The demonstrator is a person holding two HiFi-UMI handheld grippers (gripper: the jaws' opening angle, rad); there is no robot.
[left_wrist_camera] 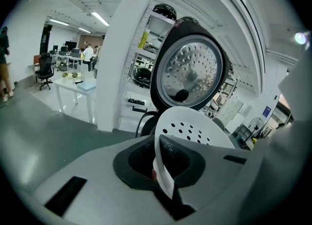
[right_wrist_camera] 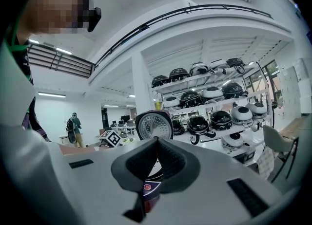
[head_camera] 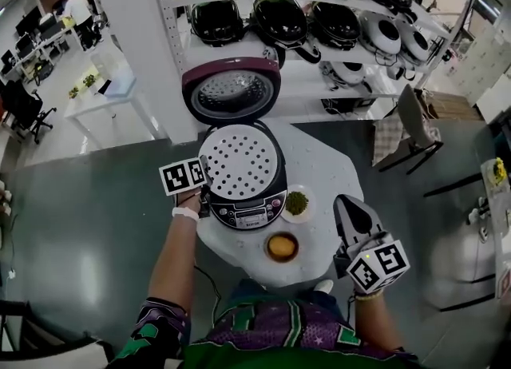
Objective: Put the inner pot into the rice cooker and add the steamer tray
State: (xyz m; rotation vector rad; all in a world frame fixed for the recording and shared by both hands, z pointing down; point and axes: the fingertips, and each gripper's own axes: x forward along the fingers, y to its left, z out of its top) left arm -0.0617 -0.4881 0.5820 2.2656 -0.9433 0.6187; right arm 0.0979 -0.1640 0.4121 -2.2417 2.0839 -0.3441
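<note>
Round table (head_camera: 321, 169) under rice cooker (head_camera: 249, 216), steamer tray (head_camera: 239, 164) in left tool (head_camera: 203, 190)

Office-lab: shelves (head_camera: 307, 68) of rice cookers (head_camera: 279, 20), desks (head_camera: 108, 92) beyond.

There is one round table (head_camera: 323, 169), one open rice cooker (head_camera: 247, 214), one perforated steamer tray (head_camera: 239, 164) and two small bowls (head_camera: 297, 202).

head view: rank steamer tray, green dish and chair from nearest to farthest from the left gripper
1. steamer tray: clamped at its left rim in the left gripper.
2. green dish: just right of the rice cooker.
3. chair: far right.
</note>
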